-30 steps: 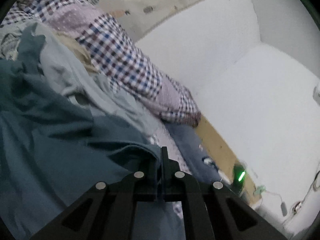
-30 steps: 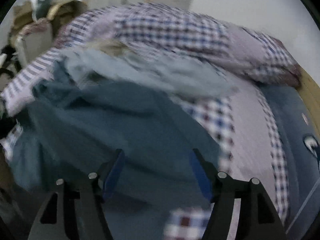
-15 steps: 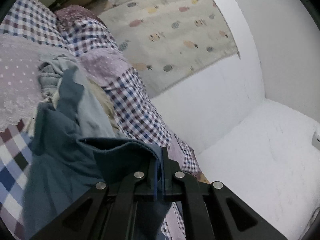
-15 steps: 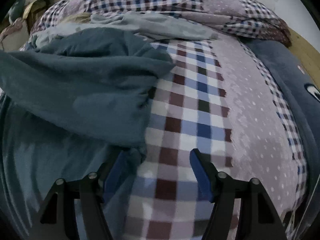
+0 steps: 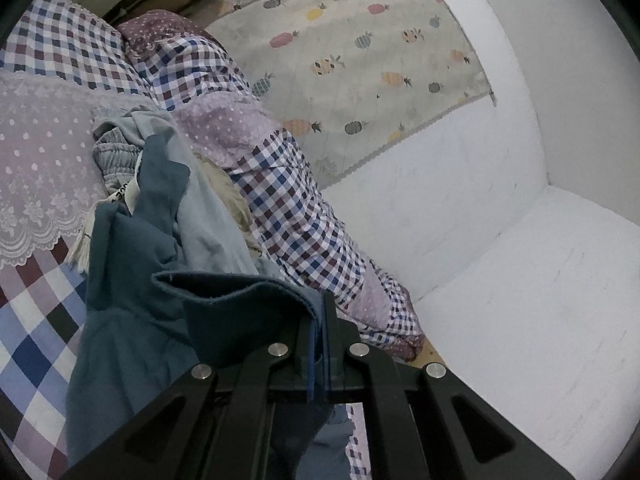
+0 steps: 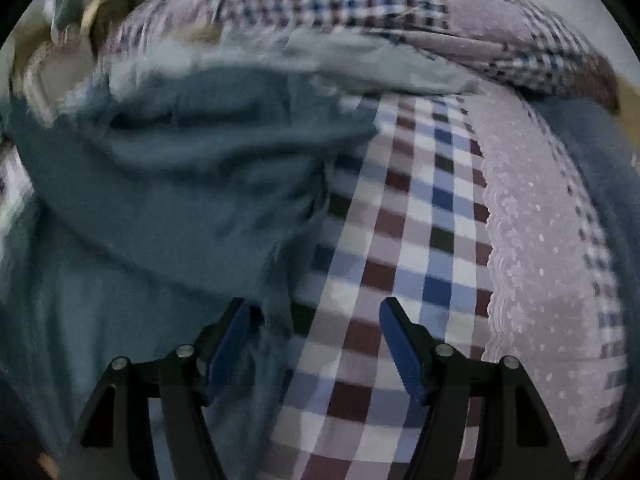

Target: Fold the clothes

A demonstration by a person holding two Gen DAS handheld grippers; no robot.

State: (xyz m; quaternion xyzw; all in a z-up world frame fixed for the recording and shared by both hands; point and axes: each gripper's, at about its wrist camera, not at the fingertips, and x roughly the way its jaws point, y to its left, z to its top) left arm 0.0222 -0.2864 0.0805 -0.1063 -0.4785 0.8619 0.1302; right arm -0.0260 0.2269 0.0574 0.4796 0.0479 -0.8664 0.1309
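Observation:
A dark teal garment (image 5: 132,320) hangs from my left gripper (image 5: 319,344), which is shut on a folded edge of it and holds it above the bed. The garment also shows in the right wrist view (image 6: 168,200), spread over the left half of the checked bedspread (image 6: 404,248). My right gripper (image 6: 314,344) is open and empty, low over the bedspread at the garment's right edge. Its left finger (image 6: 228,340) is by the cloth.
A light grey-blue garment (image 5: 208,224) and a beige one (image 5: 236,204) lie beyond the teal one. A rolled checked quilt (image 5: 288,216) runs along the white wall (image 5: 460,208). A dark blue blanket (image 6: 600,176) lies at the bed's right side.
My left gripper has lifted the teal garment's edge higher and turned toward the wall. My right gripper has moved down and right from over the garment to its edge, staying open.

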